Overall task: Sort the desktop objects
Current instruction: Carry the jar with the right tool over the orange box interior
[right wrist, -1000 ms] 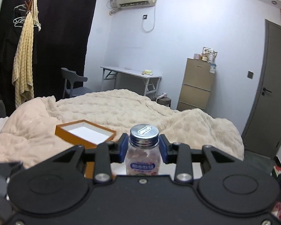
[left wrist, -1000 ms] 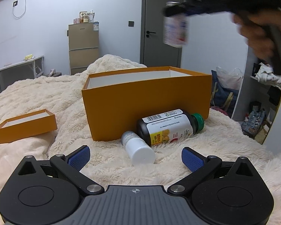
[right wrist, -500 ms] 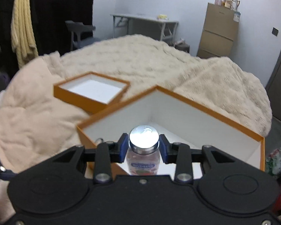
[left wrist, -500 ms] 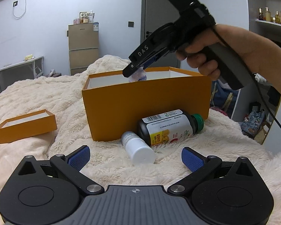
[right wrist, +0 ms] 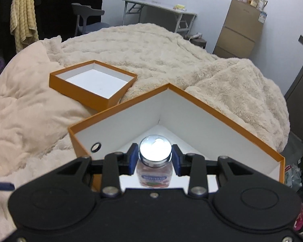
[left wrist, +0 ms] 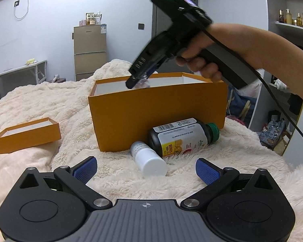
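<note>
My right gripper [right wrist: 154,158] is shut on a small clear bottle [right wrist: 154,173] with a silver cap and holds it inside the top of the big orange box [right wrist: 228,119]. In the left wrist view the right gripper [left wrist: 139,81] dips into that box [left wrist: 157,117] from above. My left gripper [left wrist: 145,168] is open and empty, low over the blanket. In front of it lie a white bottle [left wrist: 148,159] and a dark bottle [left wrist: 181,136] with a green cap, both on their sides against the box's front wall.
The orange box lid [left wrist: 25,135] lies open side up on the blanket to the left; it also shows in the right wrist view [right wrist: 93,83]. A fluffy cream blanket [right wrist: 171,46] covers the bed. A cabinet, a desk and a chair stand by the far wall.
My right gripper has carried the small bottle from high in the air down into the orange box's opening. The left gripper and the two lying bottles have not moved.
</note>
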The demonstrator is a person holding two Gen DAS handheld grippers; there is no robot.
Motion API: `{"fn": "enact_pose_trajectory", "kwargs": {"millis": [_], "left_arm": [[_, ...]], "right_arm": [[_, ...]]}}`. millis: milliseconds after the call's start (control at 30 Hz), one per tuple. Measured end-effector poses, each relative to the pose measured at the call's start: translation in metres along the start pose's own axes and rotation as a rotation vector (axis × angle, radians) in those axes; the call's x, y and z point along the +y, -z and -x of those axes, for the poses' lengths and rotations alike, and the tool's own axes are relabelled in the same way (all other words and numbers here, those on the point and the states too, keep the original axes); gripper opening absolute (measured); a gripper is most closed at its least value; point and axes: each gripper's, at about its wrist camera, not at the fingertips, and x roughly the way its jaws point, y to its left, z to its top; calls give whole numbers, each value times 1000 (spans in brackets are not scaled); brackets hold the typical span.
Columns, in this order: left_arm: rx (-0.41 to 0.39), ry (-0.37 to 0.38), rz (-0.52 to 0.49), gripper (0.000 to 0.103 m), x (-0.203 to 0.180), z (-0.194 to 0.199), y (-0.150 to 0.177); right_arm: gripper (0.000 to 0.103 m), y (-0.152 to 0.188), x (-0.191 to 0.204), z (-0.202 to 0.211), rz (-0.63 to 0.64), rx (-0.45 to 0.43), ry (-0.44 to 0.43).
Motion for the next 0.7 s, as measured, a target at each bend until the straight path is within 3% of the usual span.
{"fn": "enact_pose_trajectory", "kwargs": {"millis": [267, 367, 600, 700], "left_arm": [[-1, 6, -1, 103, 0, 0, 1], [-1, 8, 1, 103, 0, -1, 1], [-2, 8, -5, 103, -1, 0, 1], [-3, 9, -3, 103, 0, 1, 1]], "right_arm": [[34, -26, -14, -58, -146, 198, -100], [36, -30, -22, -81, -145, 249, -64], [34, -28, -17, -96, -133, 240, 12], [39, -27, -12, -93, -110, 215, 46]]}}
